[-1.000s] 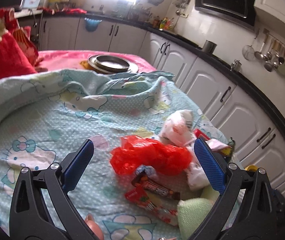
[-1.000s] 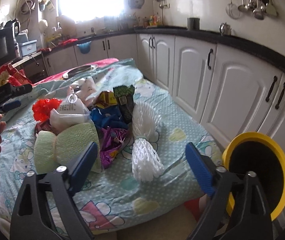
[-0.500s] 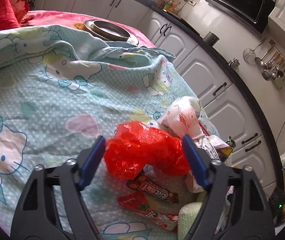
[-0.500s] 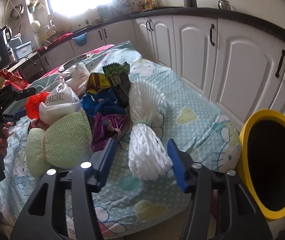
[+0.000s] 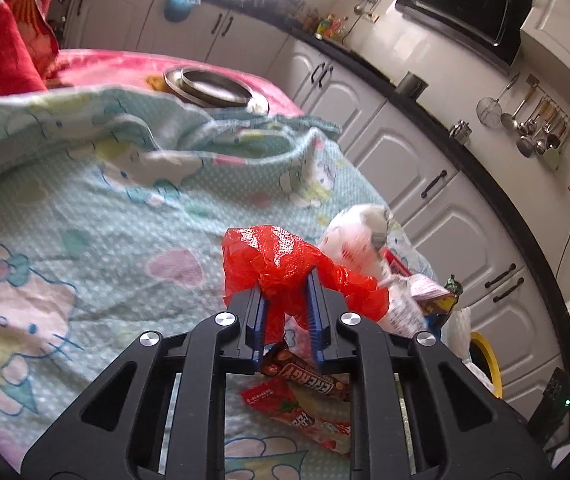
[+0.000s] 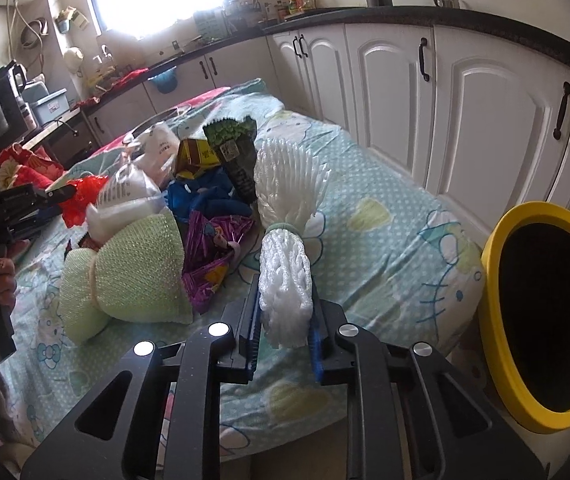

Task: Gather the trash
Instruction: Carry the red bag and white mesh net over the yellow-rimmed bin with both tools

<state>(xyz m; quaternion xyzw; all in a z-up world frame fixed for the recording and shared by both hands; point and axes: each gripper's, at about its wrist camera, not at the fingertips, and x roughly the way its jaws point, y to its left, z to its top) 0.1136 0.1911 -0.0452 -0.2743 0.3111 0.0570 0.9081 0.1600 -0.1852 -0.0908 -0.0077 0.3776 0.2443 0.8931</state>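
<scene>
Your left hand-held gripper (image 5: 286, 304) pinches the red plastic bag (image 5: 281, 260); your right hand-held gripper (image 6: 285, 312) clamps the white foam net (image 6: 285, 280) on the bed (image 6: 385, 240). Lift both clear before swinging to the yellow-rimmed bin (image 6: 497, 320) at 3 o'clock. Only the left view shows the Energy bar wrapper (image 5: 305, 376) beneath.

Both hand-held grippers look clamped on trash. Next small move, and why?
Probably lift the right hand-held gripper and swing it right, toward the yellow-rimmed bin. Its jaws are shut on the white foam net, which lies on the Hello Kitty sheet, and the bin's opening stands just beyond the bed edge. The left hand-held gripper, shut on the red plastic bag, could follow.
</scene>
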